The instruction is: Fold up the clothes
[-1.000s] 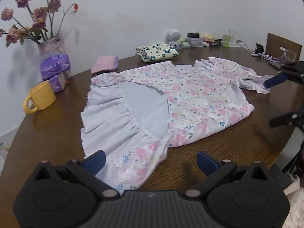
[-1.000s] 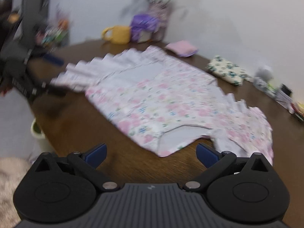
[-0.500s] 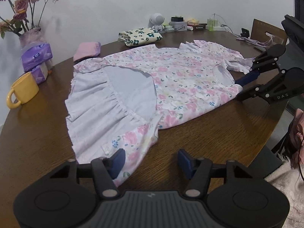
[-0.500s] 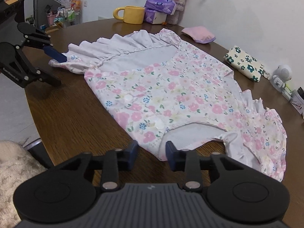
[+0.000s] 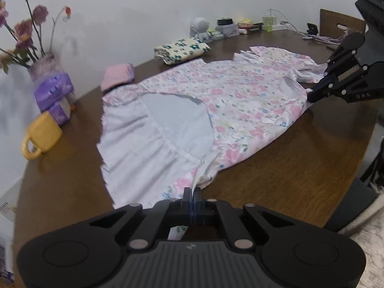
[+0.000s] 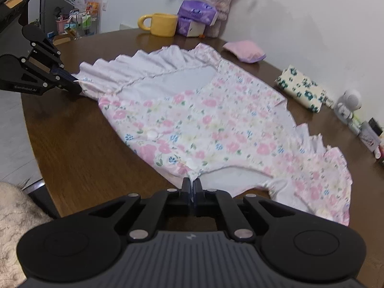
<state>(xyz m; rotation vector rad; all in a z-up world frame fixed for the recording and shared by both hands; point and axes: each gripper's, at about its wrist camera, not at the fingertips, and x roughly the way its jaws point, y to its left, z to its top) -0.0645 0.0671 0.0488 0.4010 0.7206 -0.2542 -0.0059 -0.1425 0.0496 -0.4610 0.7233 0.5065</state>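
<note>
A pink floral dress (image 5: 240,100) with a pale ruffled hem lies spread flat on the dark wooden table (image 5: 300,168); it also fills the right wrist view (image 6: 204,124). My left gripper (image 5: 192,192) is shut on the near hem corner of the dress. It shows at the left of the right wrist view (image 6: 72,84). My right gripper (image 6: 192,183) is shut on the near shoulder edge by the neckline. It shows at the right of the left wrist view (image 5: 312,93).
A yellow mug (image 5: 43,134), purple tissue packs (image 5: 52,91) and a flower vase (image 5: 43,64) stand at the dress's hem end. A folded pink cloth (image 5: 117,76), a folded floral cloth (image 5: 182,50), a small white robot figure (image 5: 200,30) and small items line the wall.
Both grippers went from wide open to shut, each closing on the dress's near edge: the left on the hem corner, the right on the shoulder edge.
</note>
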